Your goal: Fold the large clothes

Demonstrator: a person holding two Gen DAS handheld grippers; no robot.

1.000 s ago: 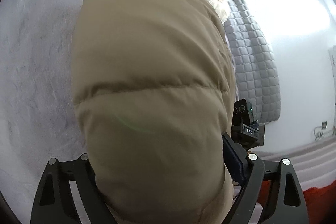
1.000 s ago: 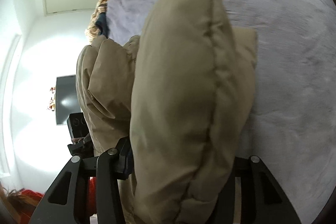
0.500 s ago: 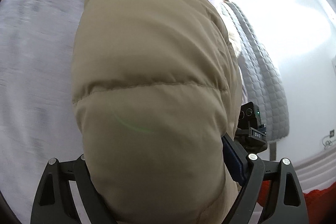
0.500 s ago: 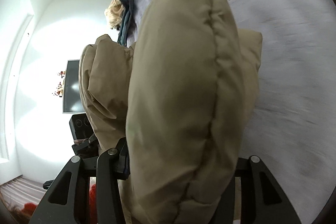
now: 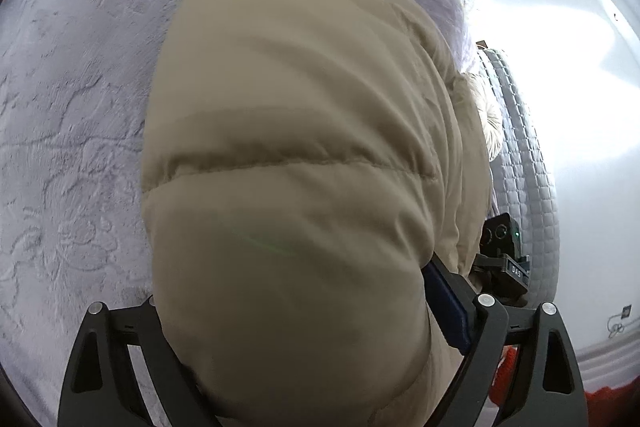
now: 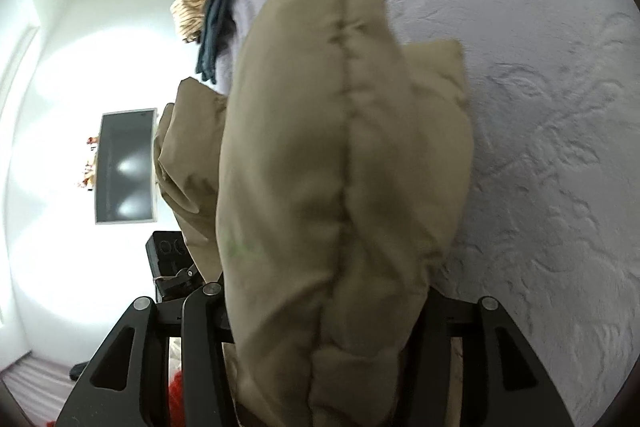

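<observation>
Item: tan puffer jacket [image 5: 296, 155], bunched, raised over the lilac bedspread [image 5: 72, 131]. We pinch it in both left gripper [image 5: 316, 359] and right gripper [image 6: 320, 355], whose jaws are opening. Fold unfinished; laying flat remains.

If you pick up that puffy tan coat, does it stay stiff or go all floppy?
Probably floppy: the coat bulges and sags around the left hand-held gripper, whose jaws are opening. It likely squashes easily, since its quilted sections puff out between the seams. Its smooth fabric may slip from the right hand-held gripper, also opening.
</observation>
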